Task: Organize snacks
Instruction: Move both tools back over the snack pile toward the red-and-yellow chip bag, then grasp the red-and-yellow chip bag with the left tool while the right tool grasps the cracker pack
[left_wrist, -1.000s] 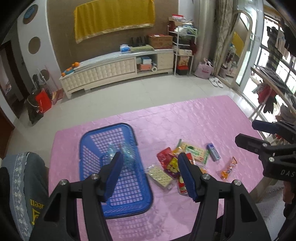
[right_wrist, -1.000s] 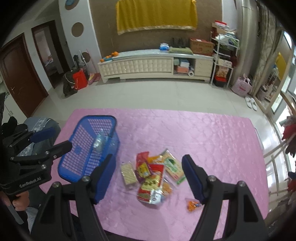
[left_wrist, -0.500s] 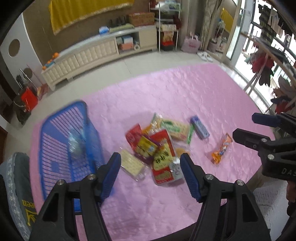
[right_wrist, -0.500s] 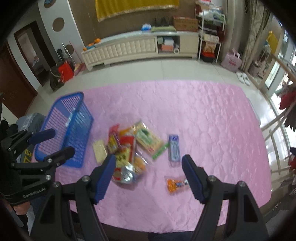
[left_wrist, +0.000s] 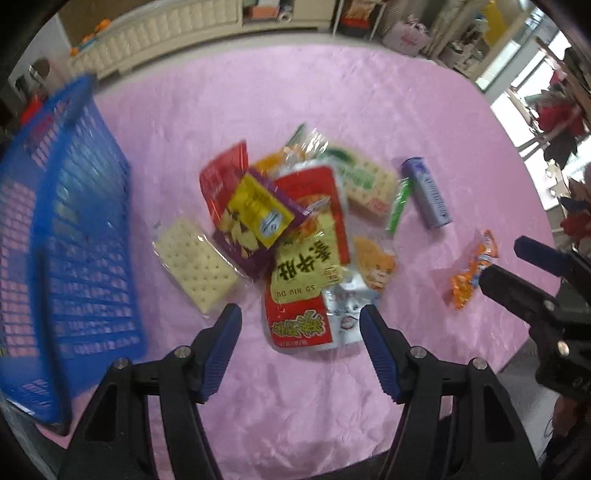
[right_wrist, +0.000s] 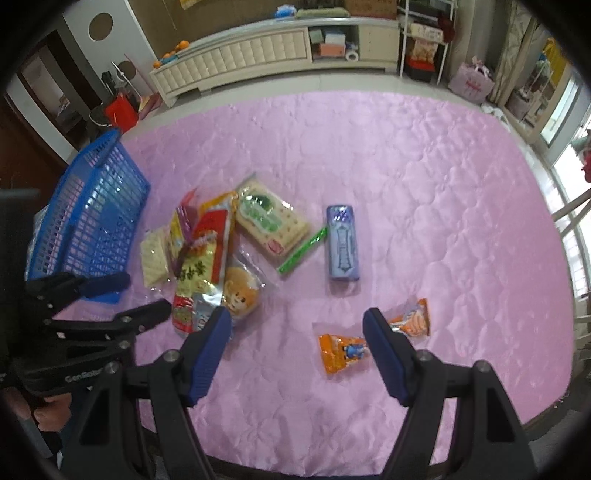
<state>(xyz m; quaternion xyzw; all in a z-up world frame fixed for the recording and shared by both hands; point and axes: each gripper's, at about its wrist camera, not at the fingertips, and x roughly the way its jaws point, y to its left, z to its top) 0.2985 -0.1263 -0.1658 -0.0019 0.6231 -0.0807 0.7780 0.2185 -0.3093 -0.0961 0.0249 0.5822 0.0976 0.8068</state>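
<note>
Approach step, nothing picked. Left gripper (left_wrist: 300, 325) spread wide and empty, poised over the near end of the snack pile (left_wrist: 295, 236), red-and-yellow packet (left_wrist: 303, 280) framed between its fingers. Right gripper (right_wrist: 297, 325) likewise apart and empty, near the orange packet (right_wrist: 345, 350) right of the pile. Blue basket (right_wrist: 92, 218) just left of the pile. Next, probably: drop onto one packet, clamp, carry to basket. Overlapping wrappers risk a double grab.

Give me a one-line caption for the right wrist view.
Open right gripper hovering over the pink tablecloth near an orange snack packet, snack pile and blue basket to the left.
</note>
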